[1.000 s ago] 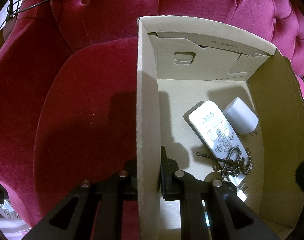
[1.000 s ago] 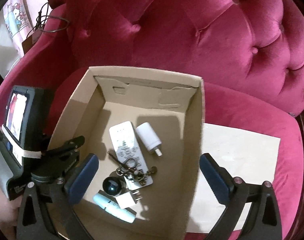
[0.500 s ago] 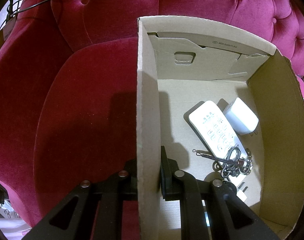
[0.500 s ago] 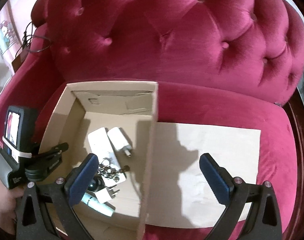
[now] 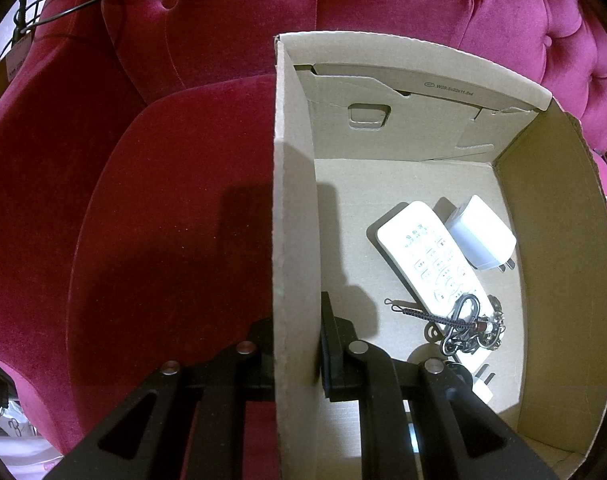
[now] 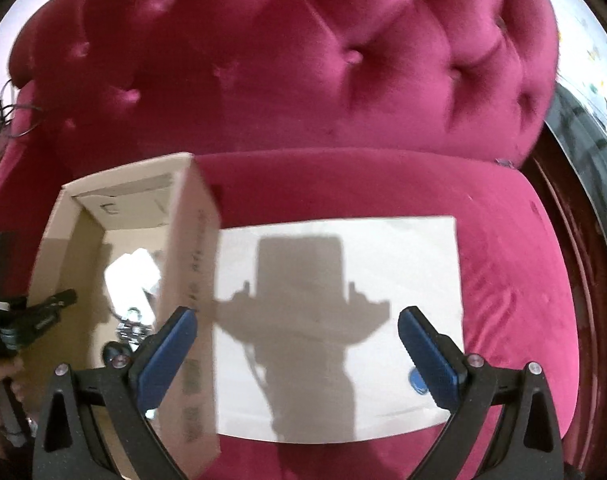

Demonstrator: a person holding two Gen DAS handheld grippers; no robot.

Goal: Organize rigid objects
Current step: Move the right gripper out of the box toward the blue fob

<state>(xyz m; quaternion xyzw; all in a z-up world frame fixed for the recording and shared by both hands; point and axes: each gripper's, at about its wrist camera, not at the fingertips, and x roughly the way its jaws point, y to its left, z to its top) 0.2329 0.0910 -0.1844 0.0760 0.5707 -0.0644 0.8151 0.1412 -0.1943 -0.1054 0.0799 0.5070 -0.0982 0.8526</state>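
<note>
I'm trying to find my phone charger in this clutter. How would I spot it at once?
Start at the open cardboard box standing on the red velvet sofa and look at its floor. Towards the right wall lies a long white remote control; the charger sits beside it. It is the short, blocky white cube with two metal prongs, unlike the slim buttoned remote or the dark keychain.

Left tool [image 5: 295, 344] clamped, right tool [image 6: 297, 344] spread wide.
</note>
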